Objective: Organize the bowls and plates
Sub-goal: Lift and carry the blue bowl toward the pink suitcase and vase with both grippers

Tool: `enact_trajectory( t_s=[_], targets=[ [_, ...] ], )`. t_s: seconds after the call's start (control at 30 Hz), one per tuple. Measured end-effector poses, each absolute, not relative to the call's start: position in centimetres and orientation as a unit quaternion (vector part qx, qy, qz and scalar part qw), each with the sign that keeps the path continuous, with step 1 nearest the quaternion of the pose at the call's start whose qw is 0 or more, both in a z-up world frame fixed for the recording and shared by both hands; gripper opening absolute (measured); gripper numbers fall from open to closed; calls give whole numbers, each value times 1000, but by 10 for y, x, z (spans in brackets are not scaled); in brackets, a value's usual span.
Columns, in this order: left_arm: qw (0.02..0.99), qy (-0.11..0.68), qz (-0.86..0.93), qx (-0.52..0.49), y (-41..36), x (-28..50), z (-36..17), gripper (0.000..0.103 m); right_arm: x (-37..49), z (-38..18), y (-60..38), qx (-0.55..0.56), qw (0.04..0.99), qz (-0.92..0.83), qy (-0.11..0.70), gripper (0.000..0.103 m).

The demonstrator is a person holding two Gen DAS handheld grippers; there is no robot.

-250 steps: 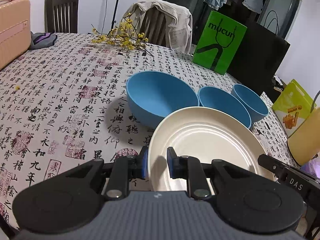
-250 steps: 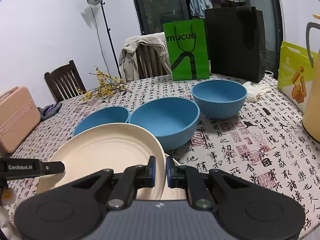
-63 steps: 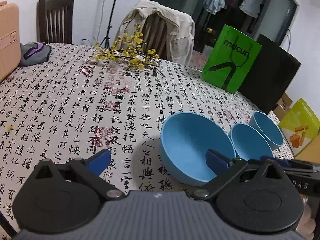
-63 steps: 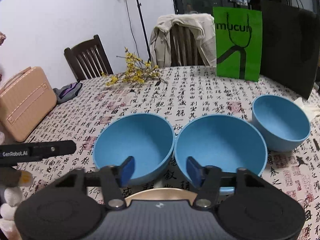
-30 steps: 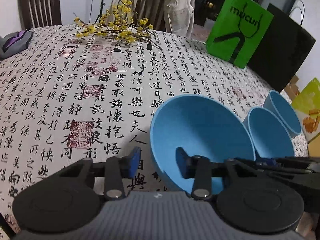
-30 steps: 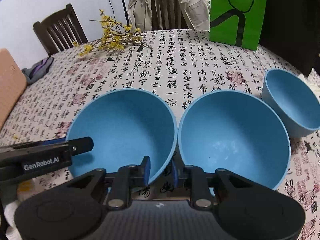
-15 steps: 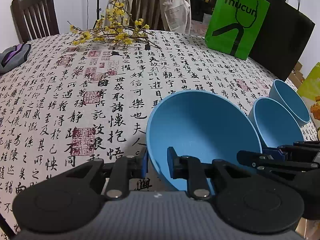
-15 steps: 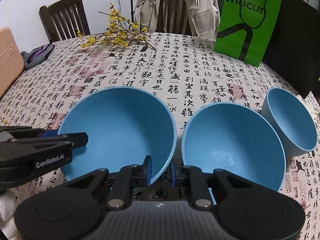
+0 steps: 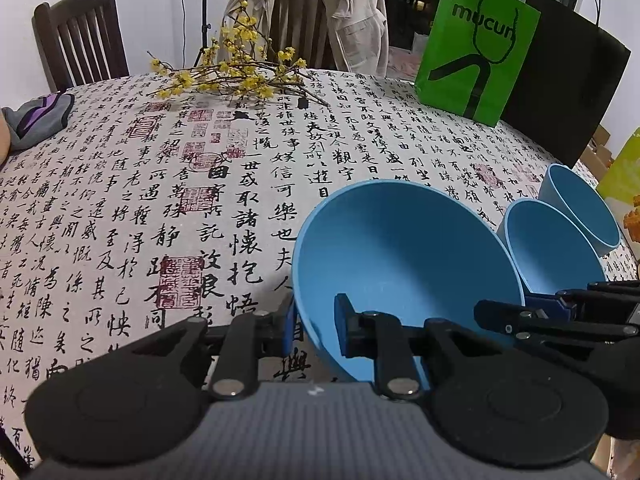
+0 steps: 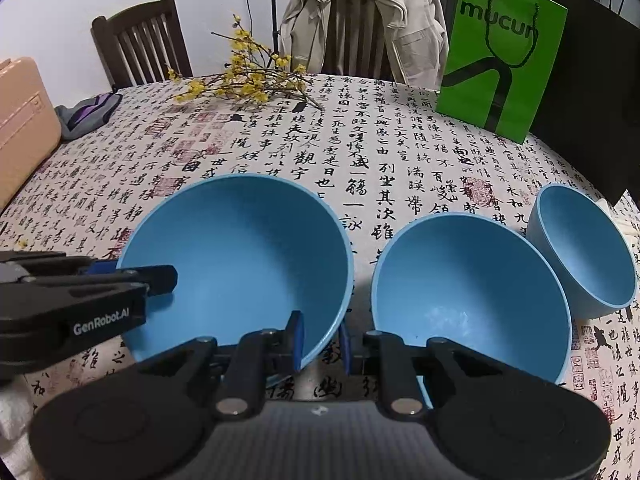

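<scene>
Blue large bowl (image 10: pixel 240 248) rim pinched between both grippers, left gripper (image 9: pixel 312 328) and right gripper (image 10: pixel 322 340).

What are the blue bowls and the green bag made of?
The blue bowls look like matte plastic, or maybe bamboo-fibre ware: thin even rims, flat colour, only a soft sheen. Glazed ceramic would shine more. The green bag looks like stiff paper with a cord handle: it stands upright with crisp, flat sides.

three blue bowls (image 10: pixel 240 256), two chairs (image 10: pixel 136 40), two bags (image 10: pixel 500 56)
</scene>
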State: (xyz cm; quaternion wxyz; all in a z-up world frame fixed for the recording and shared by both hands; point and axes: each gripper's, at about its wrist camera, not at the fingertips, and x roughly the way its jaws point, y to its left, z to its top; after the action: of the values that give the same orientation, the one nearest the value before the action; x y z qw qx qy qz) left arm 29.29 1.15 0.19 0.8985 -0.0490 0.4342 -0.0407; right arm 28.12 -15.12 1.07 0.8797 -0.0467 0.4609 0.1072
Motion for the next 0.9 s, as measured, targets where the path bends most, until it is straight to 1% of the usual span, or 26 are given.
enact_trajectory(
  t_s=[0.9],
  targets=[
    [909,413,-1,-62,38,258,21,21,262,27,-131,-49,884,155,438,18]
  ],
)
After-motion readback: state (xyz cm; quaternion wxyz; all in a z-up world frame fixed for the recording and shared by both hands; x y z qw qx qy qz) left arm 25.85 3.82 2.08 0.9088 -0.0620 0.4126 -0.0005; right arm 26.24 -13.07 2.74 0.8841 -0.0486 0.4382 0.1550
